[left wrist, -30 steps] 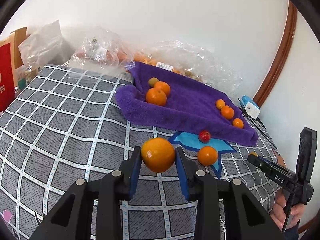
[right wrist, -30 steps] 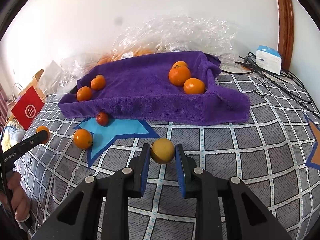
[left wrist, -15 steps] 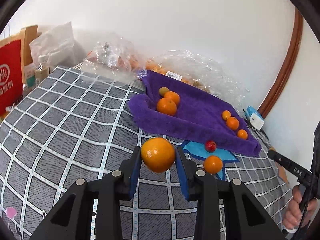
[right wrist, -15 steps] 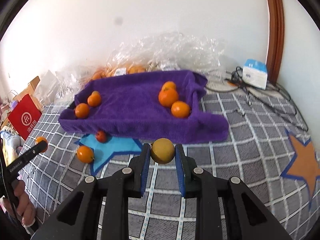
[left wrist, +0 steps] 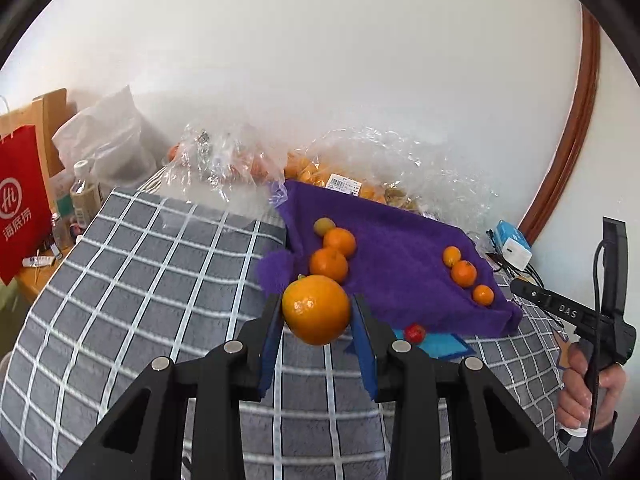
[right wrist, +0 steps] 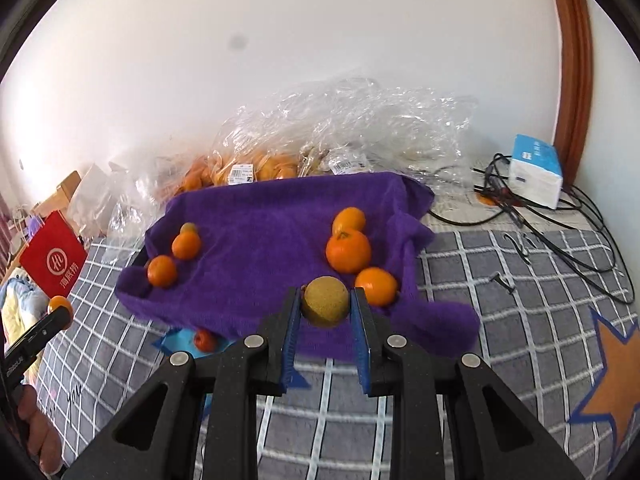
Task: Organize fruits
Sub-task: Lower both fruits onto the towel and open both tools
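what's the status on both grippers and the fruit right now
Left gripper shut on orange. Right gripper shut on yellow-brown fruit. Both above purple towel near edge. Nothing blocking.

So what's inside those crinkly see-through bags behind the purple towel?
Orange fruit shows through the clear plastic bags, plus white price labels and something brownish. The wrinkles and glare hide how many there are, and the purple towel covers the bags' bottoms.

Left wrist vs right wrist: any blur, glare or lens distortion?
Left wrist: sharp, strong fisheye bending the grey checked blanket, highlight on the held large orange, hazy bright white wall. Right wrist: purple towel edges slightly smeared, glare on crinkled clear plastic bags, dark corner vignette.
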`<state>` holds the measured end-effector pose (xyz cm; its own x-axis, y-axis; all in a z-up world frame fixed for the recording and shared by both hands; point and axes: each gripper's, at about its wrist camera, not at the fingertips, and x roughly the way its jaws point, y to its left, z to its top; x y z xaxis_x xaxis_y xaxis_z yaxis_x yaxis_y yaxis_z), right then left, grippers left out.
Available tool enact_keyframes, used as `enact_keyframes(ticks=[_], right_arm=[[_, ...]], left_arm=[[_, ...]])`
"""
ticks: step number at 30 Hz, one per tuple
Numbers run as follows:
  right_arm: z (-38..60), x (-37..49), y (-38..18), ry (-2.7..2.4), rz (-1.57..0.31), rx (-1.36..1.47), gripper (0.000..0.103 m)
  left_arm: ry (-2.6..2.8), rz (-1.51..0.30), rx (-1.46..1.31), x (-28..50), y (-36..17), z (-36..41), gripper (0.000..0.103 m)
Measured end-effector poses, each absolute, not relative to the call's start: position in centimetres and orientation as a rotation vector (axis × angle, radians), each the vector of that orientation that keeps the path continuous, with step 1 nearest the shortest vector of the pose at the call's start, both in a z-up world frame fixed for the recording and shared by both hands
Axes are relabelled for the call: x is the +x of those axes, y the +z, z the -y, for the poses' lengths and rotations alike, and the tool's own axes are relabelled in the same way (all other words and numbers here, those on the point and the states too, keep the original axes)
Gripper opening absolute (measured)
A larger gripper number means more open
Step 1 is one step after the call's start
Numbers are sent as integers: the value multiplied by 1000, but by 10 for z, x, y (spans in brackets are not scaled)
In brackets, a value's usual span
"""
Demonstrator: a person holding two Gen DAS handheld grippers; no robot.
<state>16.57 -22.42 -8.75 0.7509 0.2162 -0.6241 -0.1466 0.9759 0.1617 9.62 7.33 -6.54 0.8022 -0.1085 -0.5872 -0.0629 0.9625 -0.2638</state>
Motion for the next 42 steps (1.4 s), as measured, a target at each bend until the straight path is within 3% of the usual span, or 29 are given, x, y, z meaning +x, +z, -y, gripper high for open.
enact_keyframes(ticks=[16, 24, 28, 42], right_arm=[[214, 220, -139, 227, -829, 98, 25], [221, 213, -134, 243, -828, 119, 28], [228, 204, -122, 254, -778, 128, 38], [232, 201, -119, 244, -762, 129, 39]], left_arm=[[-94, -756, -295, 174, -85, -50, 32], [-126, -858, -280, 209, -98, -22, 32], [-101, -887, -268, 221, -104, -13, 32], [-33, -966, -203, 239, -123, 6, 33]])
